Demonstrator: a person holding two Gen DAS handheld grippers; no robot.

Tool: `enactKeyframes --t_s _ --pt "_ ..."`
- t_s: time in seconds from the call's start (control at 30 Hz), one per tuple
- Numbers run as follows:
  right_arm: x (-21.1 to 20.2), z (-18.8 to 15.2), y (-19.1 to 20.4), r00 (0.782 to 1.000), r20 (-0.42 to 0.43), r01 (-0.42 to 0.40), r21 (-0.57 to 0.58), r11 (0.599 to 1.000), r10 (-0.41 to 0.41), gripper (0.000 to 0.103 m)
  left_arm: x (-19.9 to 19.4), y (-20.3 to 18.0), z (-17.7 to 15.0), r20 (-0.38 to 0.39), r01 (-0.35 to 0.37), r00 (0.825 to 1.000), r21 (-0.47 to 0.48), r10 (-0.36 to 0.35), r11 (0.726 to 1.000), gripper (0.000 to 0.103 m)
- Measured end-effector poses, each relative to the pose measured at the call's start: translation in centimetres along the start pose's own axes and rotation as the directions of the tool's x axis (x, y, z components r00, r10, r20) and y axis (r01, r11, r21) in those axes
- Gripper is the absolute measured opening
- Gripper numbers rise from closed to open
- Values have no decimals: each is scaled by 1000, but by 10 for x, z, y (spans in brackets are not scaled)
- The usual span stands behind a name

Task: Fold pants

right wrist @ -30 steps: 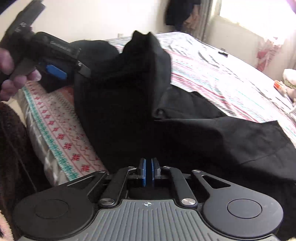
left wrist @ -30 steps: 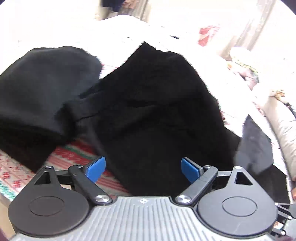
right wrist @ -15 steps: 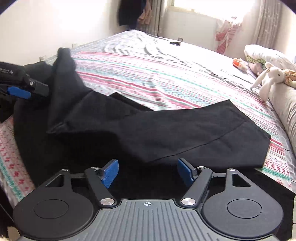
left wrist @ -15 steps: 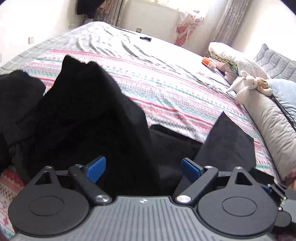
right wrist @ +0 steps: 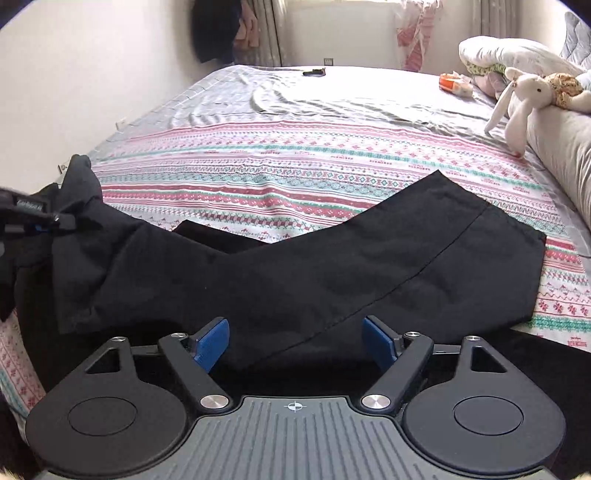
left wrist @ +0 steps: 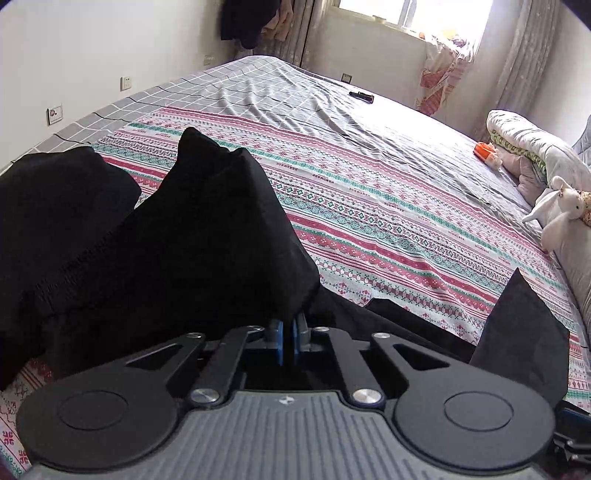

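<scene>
Left wrist view, largest item first: the bed [left wrist: 369, 206] filled the frame, under a striped patterned sheet [left wrist: 388, 221] with a grey checked sheet [left wrist: 258, 88] beyond it. The black pants [left wrist: 177, 251] lay on the near part of the striped sheet, bunched into two peaks.

Change over the last second: the left gripper [left wrist: 287, 332] went from wide apart to nearly together, and its jaws were closing at this moment on a ridge of the pants' cloth; the blue pads [left wrist: 277, 338] stood just apart with black fabric running down between them. Judged a fresh pinch on the bunched end.

Right wrist view: the right gripper [right wrist: 295, 341] went the other way, from clenched to spread. Its jaws were opening, nothing pressed between the pads, and the pants [right wrist: 332, 266] lay flat just beyond them. One leg stretched across the striped sheet toward the pillow side, hem corner [right wrist: 517, 236] square. The other gripper showed at the far left edge of this view, at the bunched end.

Meaning for the task (judgement): the right side has let go of a laid-out leg while the left takes hold of the other end, so a fold-over looks to be the step in hand. Folding is early; no neat stack yet.

Room, relative to the bed: pale wall [left wrist: 92, 48] beside it, window [left wrist: 417, 14] and curtain [left wrist: 532, 55] beyond its far end, dark clothes [left wrist: 243, 22] hanging near that end. On the bed: folded quilt [left wrist: 535, 144], plush rabbit [left wrist: 561, 206], small orange item [left wrist: 485, 150], dark remote-like object [left wrist: 362, 96].
</scene>
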State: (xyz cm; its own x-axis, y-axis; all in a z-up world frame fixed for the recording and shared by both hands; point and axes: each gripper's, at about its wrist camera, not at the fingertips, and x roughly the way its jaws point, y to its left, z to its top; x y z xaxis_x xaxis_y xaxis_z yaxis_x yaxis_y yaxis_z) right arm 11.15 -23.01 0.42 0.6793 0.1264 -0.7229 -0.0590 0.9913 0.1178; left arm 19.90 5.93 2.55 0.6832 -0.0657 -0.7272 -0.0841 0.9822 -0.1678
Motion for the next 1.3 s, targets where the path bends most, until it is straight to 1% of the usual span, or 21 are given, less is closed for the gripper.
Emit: enactKeyframes --t_s 0.1,0.2,0.3,0.4,0.43,0.47,0.53,0.57,0.6,0.63,0.67,0.7,0.73,0.8,0.83,0.93,1.07,1.17,1.23,1.27,1.3 --pt "11 5 4 1000 -26 1 16 1000 0 81 -12 17 -16 3 19 1000 -24 -19 1000 32" --pt "21 10 11 999 -39 6 24 1000 -5 81 -16 38 -32 -26 22 999 -64 -24 998 31" --pt "30 17 21 999 -38 7 32 999 -5 81 -12 58 -52 -97 20 995 -81 -28 997 30" --pt "41 23 29 999 -37 2 59 998 0 81 2 68 -72 -178 0 984 -61 -10 998 30" --pt "47 25 31 999 -40 3 74 997 0 81 6 70 -77 -199 4 980 -50 -14 999 30" --pt "52 27 34 999 -44 6 88 996 -2 81 3 71 -79 -169 23 985 -27 -27 999 30" --pt "64 29 38 999 -53 17 111 994 -11 81 0 67 -80 -164 57 985 47 -48 997 32" --pt "69 29 40 998 -56 24 119 993 -18 81 -3 67 -80 -147 79 987 68 -68 995 37" --pt "74 30 41 998 -57 37 129 991 -29 81 -8 68 -80 -119 92 990 84 -81 992 47" --pt "80 30 42 997 -58 49 142 989 -41 81 -13 69 -79 -91 100 992 98 -91 990 53" --pt "85 29 42 997 -60 60 154 986 -51 81 -17 72 -77 -62 104 993 103 -98 989 64" --pt "89 29 42 996 -63 68 166 984 -58 81 -21 75 -74 -33 107 994 99 -104 989 70" --pt "92 28 41 996 -63 75 178 981 -65 81 -24 78 -70 -5 113 994 88 -113 990 71" --pt "98 28 37 995 -61 87 204 975 -76 80 -27 88 -60 38 119 992 45 -121 992 79" --pt "100 28 33 996 -57 83 226 971 -72 80 -28 93 -53 51 117 992 17 -118 993 81" --pt "106 29 23 998 -34 55 296 954 -47 79 -25 108 -35 73 108 992 -75 -103 991 82" --pt "110 32 16 999 -11 45 358 933 -43 79 -15 119 -12 88 120 991 -189 -105 975 82" --pt "115 32 17 999 -28 44 371 928 -37 76 -17 131 -8 101 116 990 -222 -95 968 82" --pt "118 31 23 997 -40 78 342 936 -69 72 -14 132 -13 110 121 989 -218 -98 968 82" --pt "119 30 27 995 -43 94 322 942 -85 71 -13 132 -16 111 113 990 -212 -91 971 78" --pt "120 30 30 995 -43 104 303 947 -95 70 -11 132 -18 106 101 991 -210 -80 972 71"
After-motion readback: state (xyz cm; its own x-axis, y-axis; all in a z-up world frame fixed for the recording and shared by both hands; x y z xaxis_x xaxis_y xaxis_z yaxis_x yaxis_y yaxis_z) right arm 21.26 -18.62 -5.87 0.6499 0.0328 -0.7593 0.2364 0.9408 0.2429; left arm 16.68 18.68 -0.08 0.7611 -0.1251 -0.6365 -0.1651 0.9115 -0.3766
